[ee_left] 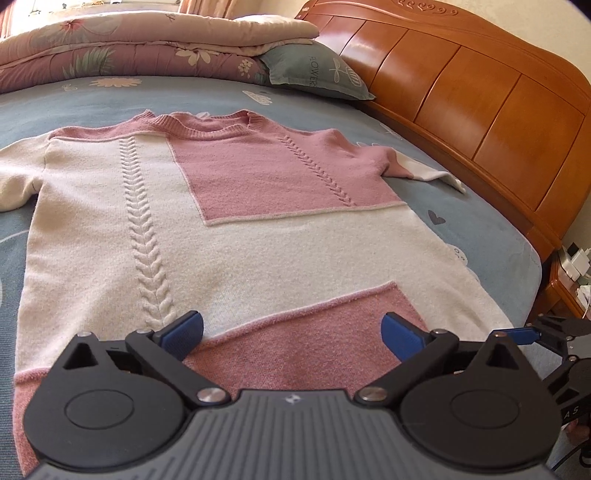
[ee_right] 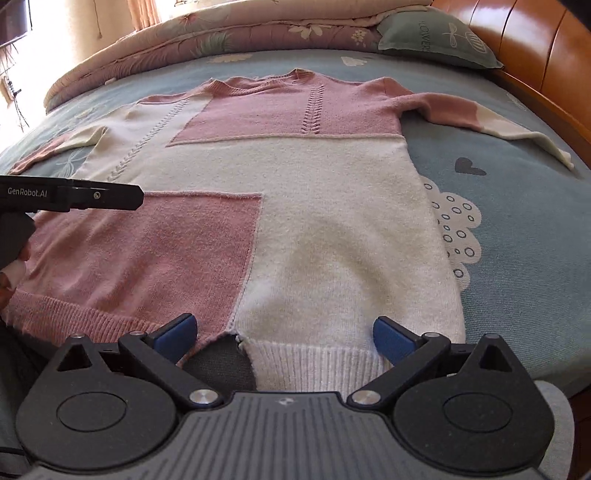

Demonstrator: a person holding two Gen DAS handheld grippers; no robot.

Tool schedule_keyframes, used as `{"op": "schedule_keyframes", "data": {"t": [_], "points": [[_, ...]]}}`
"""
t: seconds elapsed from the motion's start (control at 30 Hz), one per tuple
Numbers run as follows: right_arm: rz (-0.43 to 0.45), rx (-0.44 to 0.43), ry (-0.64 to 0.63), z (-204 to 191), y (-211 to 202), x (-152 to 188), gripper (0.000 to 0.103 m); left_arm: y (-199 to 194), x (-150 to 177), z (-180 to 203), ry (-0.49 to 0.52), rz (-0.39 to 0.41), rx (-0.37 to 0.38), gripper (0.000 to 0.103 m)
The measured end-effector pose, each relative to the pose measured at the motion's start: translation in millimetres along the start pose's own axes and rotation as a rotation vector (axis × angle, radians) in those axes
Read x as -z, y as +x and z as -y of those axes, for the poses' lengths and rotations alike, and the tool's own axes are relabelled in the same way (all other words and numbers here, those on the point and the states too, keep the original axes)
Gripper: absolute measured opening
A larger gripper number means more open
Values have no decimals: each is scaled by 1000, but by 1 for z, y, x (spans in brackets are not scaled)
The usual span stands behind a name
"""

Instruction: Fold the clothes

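One sweater (ee_left: 229,221) lies ahead of two tools, left (ee_left: 291,334) and right (ee_right: 284,338); beyond it, one pillow (ee_left: 314,72) and one quilt (ee_left: 122,55).

Sweater (ee_right: 295,192) is lying flat on bed (ee_right: 517,221), mid-frame, neckline toward top. Quilt (ee_right: 221,33) and pillow (ee_right: 436,40) are sitting behind it, upper frame; headboard (ee_left: 461,85) is running along right.

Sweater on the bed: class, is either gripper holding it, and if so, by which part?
Nothing is held. The left gripper and right gripper both hover open over the hem end of the sweater, fingers apart and gripping no fabric.
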State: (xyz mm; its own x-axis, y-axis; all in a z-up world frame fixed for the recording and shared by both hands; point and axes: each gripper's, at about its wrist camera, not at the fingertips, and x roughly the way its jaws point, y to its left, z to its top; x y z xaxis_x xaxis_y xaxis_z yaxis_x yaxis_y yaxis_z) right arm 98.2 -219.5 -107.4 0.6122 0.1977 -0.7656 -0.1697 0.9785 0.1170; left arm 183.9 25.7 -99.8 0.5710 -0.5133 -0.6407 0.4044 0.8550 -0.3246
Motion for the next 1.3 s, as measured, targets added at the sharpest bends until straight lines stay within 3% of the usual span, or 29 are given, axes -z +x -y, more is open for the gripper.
{"op": "schedule_keyframes", "data": {"t": [0.07,0.17,0.23,0.37,0.5,0.53,0.63,0.73,0.8,0.93,1.03,1.13,1.3], "points": [[24,-21,41,7,3,-22,103,-3,-20,-4,-29,-10,23,102],[89,-36,14,13,12,-65,103,-1,-53,-7,31,-4,32,102],[126,-46,-3,22,26,-99,103,10,-67,-15,44,-1,-20,102],[155,-61,9,42,68,-149,103,35,-60,-48,-30,-16,-46,102],[156,-52,-43,48,120,-179,103,44,-53,-67,-38,-10,-10,102],[152,-35,-50,51,134,-184,103,45,-53,-70,-46,-6,1,102],[127,121,-53,66,169,-186,103,45,-54,-75,-63,6,23,102],[177,56,35,95,170,-185,103,44,-55,-77,-67,10,34,102],[156,58,30,95,169,-190,103,44,-55,-77,-66,13,28,102],[110,123,12,77,163,-195,103,41,-56,-75,-52,11,-11,102],[124,70,-18,56,146,-191,103,41,-55,-78,-47,21,-34,102],[78,55,-85,40,150,-188,103,41,-54,-82,-42,32,-56,102],[-21,65,-69,35,167,-197,103,32,-57,-89,-41,59,-70,102]]}}
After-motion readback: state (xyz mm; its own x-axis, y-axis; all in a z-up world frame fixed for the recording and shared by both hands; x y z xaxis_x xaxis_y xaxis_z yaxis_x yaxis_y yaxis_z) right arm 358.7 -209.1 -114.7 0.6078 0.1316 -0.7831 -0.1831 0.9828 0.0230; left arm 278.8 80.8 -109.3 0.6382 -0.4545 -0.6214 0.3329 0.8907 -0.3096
